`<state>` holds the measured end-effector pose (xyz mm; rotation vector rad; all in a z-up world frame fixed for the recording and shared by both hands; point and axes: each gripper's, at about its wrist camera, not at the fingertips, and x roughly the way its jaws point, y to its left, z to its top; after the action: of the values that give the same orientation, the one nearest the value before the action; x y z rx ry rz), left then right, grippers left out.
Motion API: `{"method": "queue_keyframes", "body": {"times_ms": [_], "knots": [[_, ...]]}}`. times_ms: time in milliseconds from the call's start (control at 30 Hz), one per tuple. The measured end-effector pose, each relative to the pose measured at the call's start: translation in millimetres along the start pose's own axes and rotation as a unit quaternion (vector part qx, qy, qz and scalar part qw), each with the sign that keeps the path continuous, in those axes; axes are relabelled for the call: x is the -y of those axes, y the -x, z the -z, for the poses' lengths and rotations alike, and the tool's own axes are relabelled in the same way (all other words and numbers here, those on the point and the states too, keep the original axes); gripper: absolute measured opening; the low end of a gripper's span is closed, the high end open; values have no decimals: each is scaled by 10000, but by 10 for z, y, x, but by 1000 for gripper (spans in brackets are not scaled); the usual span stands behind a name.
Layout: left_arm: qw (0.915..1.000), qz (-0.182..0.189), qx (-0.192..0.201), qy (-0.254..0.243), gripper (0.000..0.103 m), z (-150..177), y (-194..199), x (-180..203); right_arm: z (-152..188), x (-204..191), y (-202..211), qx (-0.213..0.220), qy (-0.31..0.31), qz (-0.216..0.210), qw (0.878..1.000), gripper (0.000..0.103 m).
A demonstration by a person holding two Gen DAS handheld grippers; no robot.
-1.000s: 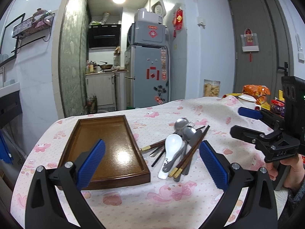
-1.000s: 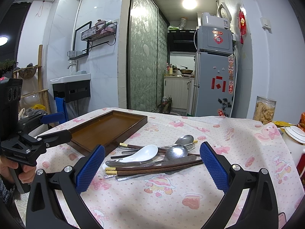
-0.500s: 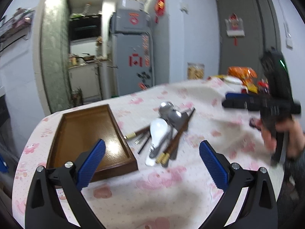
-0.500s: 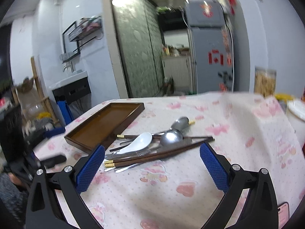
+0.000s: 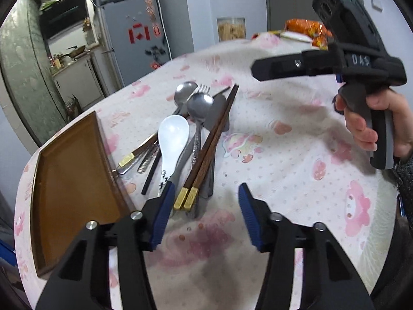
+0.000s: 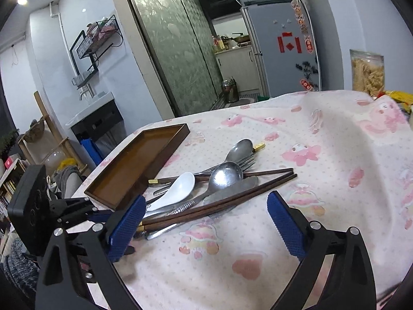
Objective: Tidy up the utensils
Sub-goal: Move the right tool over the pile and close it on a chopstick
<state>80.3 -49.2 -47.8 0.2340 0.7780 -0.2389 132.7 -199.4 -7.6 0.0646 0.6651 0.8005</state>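
A pile of utensils lies on the pink patterned tablecloth: a white ceramic spoon (image 5: 172,136) (image 6: 178,187), two metal spoons (image 5: 200,104) (image 6: 225,174), a fork, a knife and brown chopsticks (image 5: 210,140) (image 6: 219,201) with gold ends. A brown wooden tray (image 5: 69,178) (image 6: 139,165) sits just left of the pile. My left gripper (image 5: 205,211) is open, low over the near ends of the chopsticks. My right gripper (image 6: 204,222) is open beside the pile; it also shows in the left wrist view (image 5: 322,64), held above the table.
A jar of snacks (image 6: 367,72) and orange snack packets (image 5: 306,27) stand at the table's far side. A fridge (image 5: 129,31) and a kitchen doorway lie beyond. A sink cabinet (image 6: 95,124) stands past the table's left edge.
Both grippers have moved in and down toward the utensil pile. The left gripper's jaws have narrowed and now sit at the chopstick ends. The utensils and tray have not moved.
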Motion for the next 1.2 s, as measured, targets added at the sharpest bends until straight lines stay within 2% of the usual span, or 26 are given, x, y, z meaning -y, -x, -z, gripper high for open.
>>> {"method": "queue_keyframes", "body": {"times_ms": [100, 167, 233, 300, 467, 600, 633, 700, 867, 1000, 1067, 1133, 1167, 1200], "knots": [[9995, 104, -203, 203, 50, -22, -64, -53, -24, 35, -86, -36, -68, -31, 10000, 96], [9986, 321, -252, 322, 50, -25, -70, -71, -36, 63, -128, -46, -99, -23, 9999, 96], [9982, 406, -321, 303, 50, -42, -77, -66, -32, 86, -145, -44, -151, -32, 9999, 96], [9986, 311, -358, 230, 50, -42, -95, -52, -30, 114, -160, -46, -207, -50, 9998, 96], [9979, 402, -441, 271, 50, -64, -142, -57, -19, 128, -152, -42, -215, -28, 9998, 96], [9975, 259, -527, 383, 52, -101, -231, -98, -17, 154, -170, -49, -250, -20, 9997, 96], [9974, 300, -525, 400, 52, -106, -227, -98, -12, 153, -169, -54, -247, -9, 9997, 96], [9973, 366, -499, 396, 41, -111, -204, -71, -1, 152, -164, -84, -215, 87, 9997, 96], [9983, 257, -372, 355, 41, -92, -94, 0, 28, 241, -148, -99, -367, 115, 9992, 96], [9975, 383, -533, 243, 41, -69, -125, 57, 37, 252, -139, -91, -390, 97, 9991, 96], [9971, 270, -684, 190, 41, -62, -213, 65, 33, 250, -146, -105, -382, 130, 9991, 96], [9970, 301, -663, 271, 33, -74, -225, 39, 41, 274, -177, -203, -466, 192, 9985, 96], [9967, 288, -683, 320, 13, -84, -230, 25, 49, 294, -195, -259, -542, 200, 9980, 96], [9960, 370, -698, 427, 12, -84, -237, 2, 60, 329, -220, -342, -653, 245, 9970, 96]]}}
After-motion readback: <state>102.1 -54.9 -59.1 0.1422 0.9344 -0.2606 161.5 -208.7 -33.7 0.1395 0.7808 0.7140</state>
